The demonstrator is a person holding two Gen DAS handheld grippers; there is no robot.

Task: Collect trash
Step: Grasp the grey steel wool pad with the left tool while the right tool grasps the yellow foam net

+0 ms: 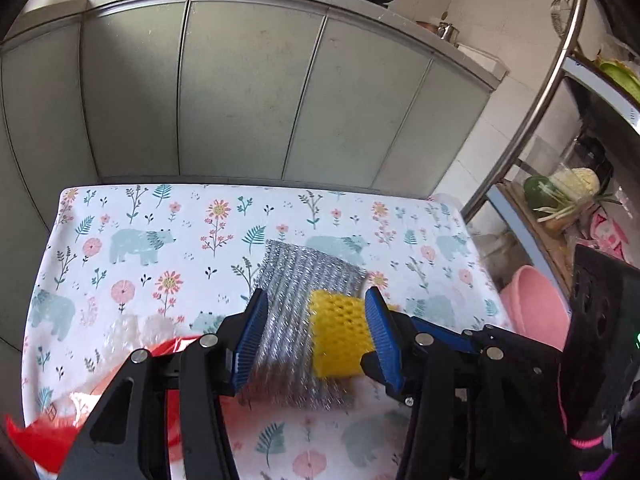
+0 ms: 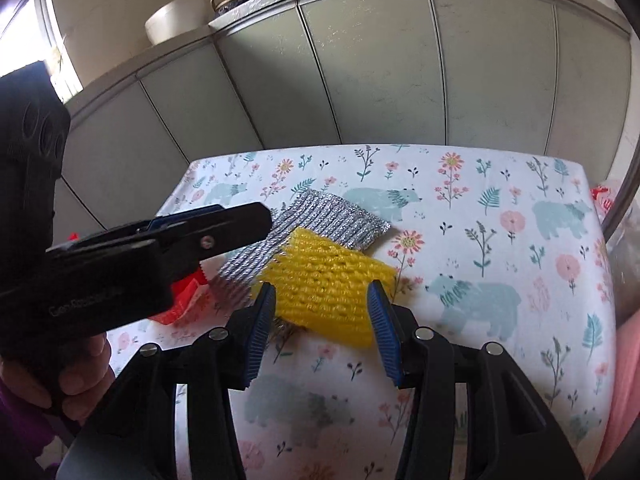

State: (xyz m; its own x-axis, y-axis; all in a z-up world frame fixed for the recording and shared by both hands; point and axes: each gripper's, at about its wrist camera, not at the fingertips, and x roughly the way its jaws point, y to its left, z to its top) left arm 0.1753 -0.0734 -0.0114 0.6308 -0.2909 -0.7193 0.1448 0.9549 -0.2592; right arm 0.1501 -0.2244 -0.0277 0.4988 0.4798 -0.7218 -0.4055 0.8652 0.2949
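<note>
A silver glittery scouring cloth (image 1: 296,304) lies on the floral tablecloth (image 1: 160,248), with a yellow foam net sleeve (image 1: 340,332) on top of its right part. My left gripper (image 1: 316,320) is open, its blue pads on either side of the cloth and sleeve, just above them. In the right wrist view the sleeve (image 2: 328,284) sits between the open pads of my right gripper (image 2: 322,304), and the cloth (image 2: 320,220) lies behind it. The left gripper (image 2: 256,216) reaches in from the left over the cloth. A red wrapper (image 1: 60,432) and crumpled clear plastic (image 1: 132,332) lie at the left.
Grey cabinet doors (image 1: 240,92) stand behind the table. A pink basin (image 1: 536,304) sits low off the table's right edge, beside a metal rack (image 1: 532,112) with vegetables. The red wrapper (image 2: 184,300) shows under the left gripper in the right wrist view.
</note>
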